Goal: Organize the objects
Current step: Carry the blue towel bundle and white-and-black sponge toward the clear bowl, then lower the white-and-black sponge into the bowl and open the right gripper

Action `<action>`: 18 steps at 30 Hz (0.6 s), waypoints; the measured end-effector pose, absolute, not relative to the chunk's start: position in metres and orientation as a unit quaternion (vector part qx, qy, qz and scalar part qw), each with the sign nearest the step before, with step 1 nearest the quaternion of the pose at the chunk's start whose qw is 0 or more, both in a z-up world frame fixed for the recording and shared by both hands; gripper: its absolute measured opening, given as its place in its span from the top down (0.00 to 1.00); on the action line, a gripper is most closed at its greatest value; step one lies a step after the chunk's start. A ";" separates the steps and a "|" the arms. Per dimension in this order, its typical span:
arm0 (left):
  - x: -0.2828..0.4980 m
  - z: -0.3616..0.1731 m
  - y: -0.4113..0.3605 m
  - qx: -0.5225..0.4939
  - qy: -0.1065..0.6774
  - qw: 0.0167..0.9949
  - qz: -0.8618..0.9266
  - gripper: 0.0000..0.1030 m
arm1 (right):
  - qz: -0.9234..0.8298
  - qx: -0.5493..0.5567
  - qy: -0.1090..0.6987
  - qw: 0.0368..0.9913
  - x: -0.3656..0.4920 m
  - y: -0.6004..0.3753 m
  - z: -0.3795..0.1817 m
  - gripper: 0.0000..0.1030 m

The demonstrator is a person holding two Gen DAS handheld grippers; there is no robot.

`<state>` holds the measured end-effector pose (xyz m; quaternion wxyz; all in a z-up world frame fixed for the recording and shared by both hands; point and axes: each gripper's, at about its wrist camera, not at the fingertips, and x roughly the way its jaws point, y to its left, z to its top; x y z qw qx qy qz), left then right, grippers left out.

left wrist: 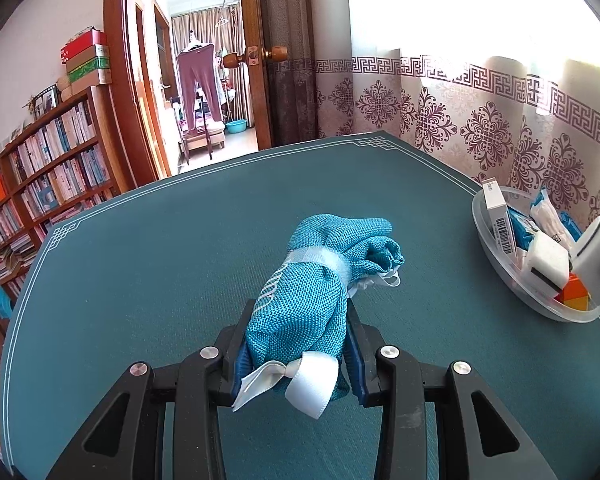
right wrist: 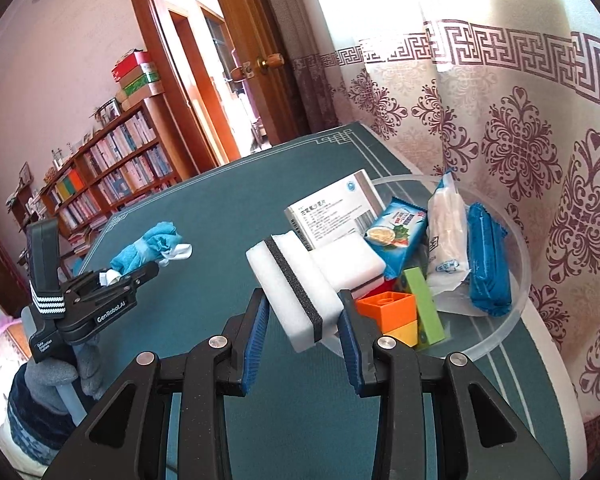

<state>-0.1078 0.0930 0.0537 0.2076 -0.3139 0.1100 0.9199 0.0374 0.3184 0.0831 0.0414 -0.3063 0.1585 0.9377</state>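
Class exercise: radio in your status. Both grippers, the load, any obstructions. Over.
Left gripper shut on teal woven pouch with white ribbon. Right gripper shut on white sponge block beside clear round tray. Green tablecloth ahead, unobstructed.

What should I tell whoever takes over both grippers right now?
Left gripper: shut on the teal mesh pouch, over the green table mat.
Right gripper: shut on a white sponge, beside the clear bowl.
Done: second sponge, medicine box, snack packets, toy blocks are in the bowl.
Left: probably place the sponge, then the pouch, in the bowl.
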 end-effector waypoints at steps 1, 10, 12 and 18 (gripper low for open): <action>-0.108 0.053 0.093 -0.315 0.110 0.208 0.920 0.61 | 0.938 -0.303 0.161 0.048 0.038 0.322 0.085 0.65; -0.109 0.052 0.093 -0.317 0.109 0.207 0.919 0.61 | 0.934 -0.297 0.177 0.093 0.019 0.359 0.084 0.65; -0.108 0.052 0.093 -0.318 0.109 0.207 0.919 0.61 | 0.931 -0.301 0.182 0.102 0.013 0.365 0.081 0.65; -0.108 0.051 0.095 -0.317 0.109 0.209 0.919 0.61 | 0.926 -0.310 0.174 0.123 -0.002 0.378 0.070 0.65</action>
